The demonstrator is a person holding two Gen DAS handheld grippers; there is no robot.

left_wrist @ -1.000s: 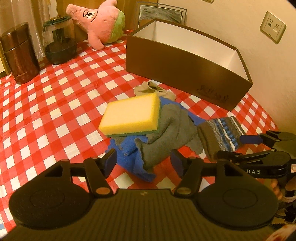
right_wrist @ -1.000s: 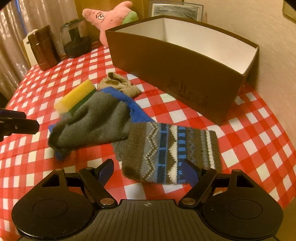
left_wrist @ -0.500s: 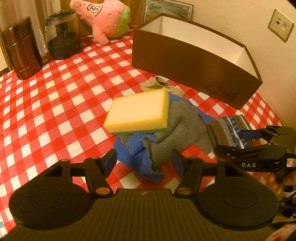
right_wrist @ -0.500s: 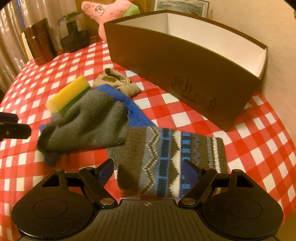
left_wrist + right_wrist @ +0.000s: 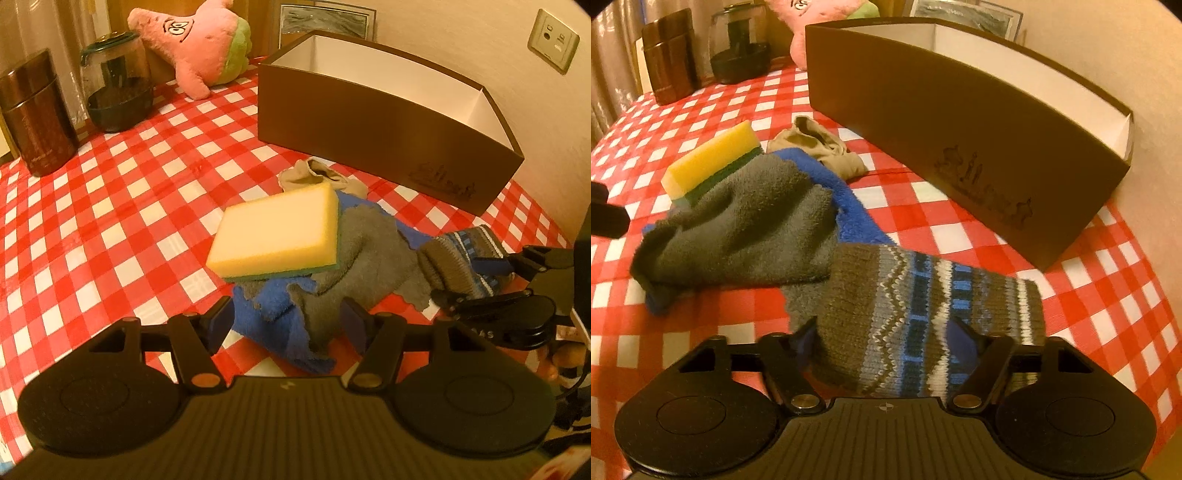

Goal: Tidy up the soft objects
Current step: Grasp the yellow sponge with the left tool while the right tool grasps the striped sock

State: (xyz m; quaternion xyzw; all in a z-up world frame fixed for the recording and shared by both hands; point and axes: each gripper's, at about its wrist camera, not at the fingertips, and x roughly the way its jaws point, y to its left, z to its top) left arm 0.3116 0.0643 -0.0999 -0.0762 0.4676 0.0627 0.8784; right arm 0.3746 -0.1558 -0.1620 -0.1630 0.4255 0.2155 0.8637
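Your right gripper [image 5: 882,343] has just been closing on the striped sock [image 5: 923,314], and your left gripper [image 5: 286,325] is open.

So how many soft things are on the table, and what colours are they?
Yellow: 1, the sponge
Grey: 1, the fluffy cloth
Blue: 1, the cloth underneath
Beige: 1, the small sock
Patterned: 1, the knitted sock
Pink: 1, the plush toy
Total: 6
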